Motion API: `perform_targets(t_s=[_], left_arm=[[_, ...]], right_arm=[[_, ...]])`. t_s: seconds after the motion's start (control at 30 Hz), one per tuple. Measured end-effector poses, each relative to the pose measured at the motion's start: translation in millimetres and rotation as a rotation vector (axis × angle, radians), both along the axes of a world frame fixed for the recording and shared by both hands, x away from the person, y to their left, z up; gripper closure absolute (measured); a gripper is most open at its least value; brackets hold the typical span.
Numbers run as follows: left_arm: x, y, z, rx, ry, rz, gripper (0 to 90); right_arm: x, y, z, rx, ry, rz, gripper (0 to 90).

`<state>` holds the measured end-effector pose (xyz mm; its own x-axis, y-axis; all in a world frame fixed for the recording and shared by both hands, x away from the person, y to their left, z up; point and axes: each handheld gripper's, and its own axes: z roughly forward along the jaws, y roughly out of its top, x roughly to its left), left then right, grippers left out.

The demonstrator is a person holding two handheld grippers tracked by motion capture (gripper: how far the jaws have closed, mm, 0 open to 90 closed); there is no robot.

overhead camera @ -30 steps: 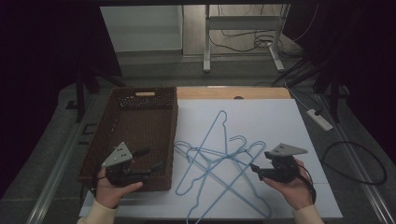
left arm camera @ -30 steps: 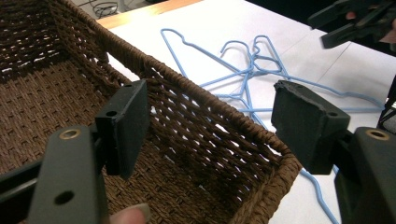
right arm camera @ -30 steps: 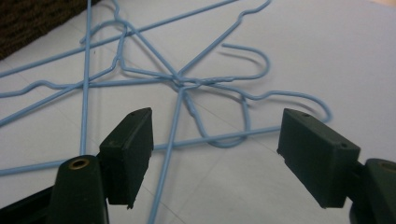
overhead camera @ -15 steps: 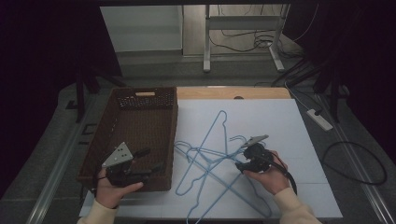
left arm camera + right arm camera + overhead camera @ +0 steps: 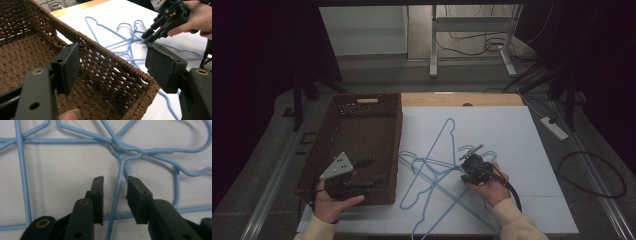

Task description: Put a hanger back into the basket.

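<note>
At the left of the high view you hold the left gripper [image 5: 373, 172] over the near right corner of the brown wicker basket [image 5: 343, 124]; its jaws stand wide apart and carry nothing. The basket looks empty, so, as I judge it, no hanger is put away yet and all the work is left.

In the middle of the frame the blue wire hangers [image 5: 439, 167] lie tangled on the white table sheet [image 5: 512, 130], just beside the basket. I count about three or four; the crossing wires make it hard to be exact. There is one basket.

At lower right your right gripper [image 5: 468, 159] is down at the pile. In the right gripper view its jaws are open on both sides of one hanger wire [image 5: 119, 185], not yet closed on it.
</note>
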<state>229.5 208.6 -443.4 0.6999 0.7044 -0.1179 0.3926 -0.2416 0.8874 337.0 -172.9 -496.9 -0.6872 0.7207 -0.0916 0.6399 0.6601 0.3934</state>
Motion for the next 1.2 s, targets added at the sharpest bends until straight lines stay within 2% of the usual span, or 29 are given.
perform_targets(t_s=[0.1,0.17,0.37,0.43,0.5,0.57,0.67,0.7,0.73,0.77,0.9,0.93,0.97,1.2], left_arm=[[-0.1,0.1,0.2,0.000,-0.001,0.000,29.0],[0.0,0.1,0.2,0.000,-0.001,0.000,28.9],[0.1,0.4,0.1,0.000,0.000,0.000,29.0],[0.1,0.4,0.2,-0.001,-0.001,0.000,29.0],[0.1,0.8,0.4,-0.002,-0.002,0.002,29.0],[0.0,0.9,0.5,-0.002,-0.002,0.002,28.9],[-0.3,0.7,0.8,-0.002,-0.004,0.003,29.0],[-0.3,0.7,0.9,0.000,-0.004,0.003,29.0],[-0.3,0.7,0.9,0.000,-0.004,0.003,29.0],[-0.3,0.5,0.8,0.001,-0.004,0.002,28.9],[-0.3,0.3,1.1,0.003,-0.005,0.002,29.0],[-0.4,0.4,1.3,0.003,-0.006,0.003,29.0],[-0.5,0.5,1.5,0.003,-0.006,0.004,29.0],[-0.9,0.5,3.1,0.006,-0.010,0.011,29.0]], right_arm=[[1.0,2.7,-2.8,-0.004,0.010,-0.015,74.6],[0.8,4.1,-2.3,-0.013,0.001,-0.043,82.8],[-0.1,2.2,-1.1,0.002,-0.026,-0.090,86.1],[-0.4,1.2,-0.3,0.010,-0.028,-0.093,86.3],[-3.7,-3.0,5.2,0.033,-0.061,-0.091,86.6],[-4.8,-4.0,6.9,0.041,-0.069,-0.088,86.7],[-9.4,-10.8,15.3,0.081,-0.104,-0.075,86.8],[-11.9,-16.6,20.8,0.119,-0.119,-0.064,86.9],[-11.9,-16.6,20.8,0.119,-0.119,-0.064,86.9],[-14.0,-23.2,26.3,0.152,-0.133,-0.054,87.0],[-16.4,-37.9,36.1,0.237,-0.142,-0.044,87.1],[-16.4,-37.9,36.1,0.237,-0.142,-0.044,87.1],[-17.1,-44.6,40.1,0.275,-0.140,-0.033,87.2],[-22.9,-56.8,52.7,0.370,-0.169,0.045,87.4]])
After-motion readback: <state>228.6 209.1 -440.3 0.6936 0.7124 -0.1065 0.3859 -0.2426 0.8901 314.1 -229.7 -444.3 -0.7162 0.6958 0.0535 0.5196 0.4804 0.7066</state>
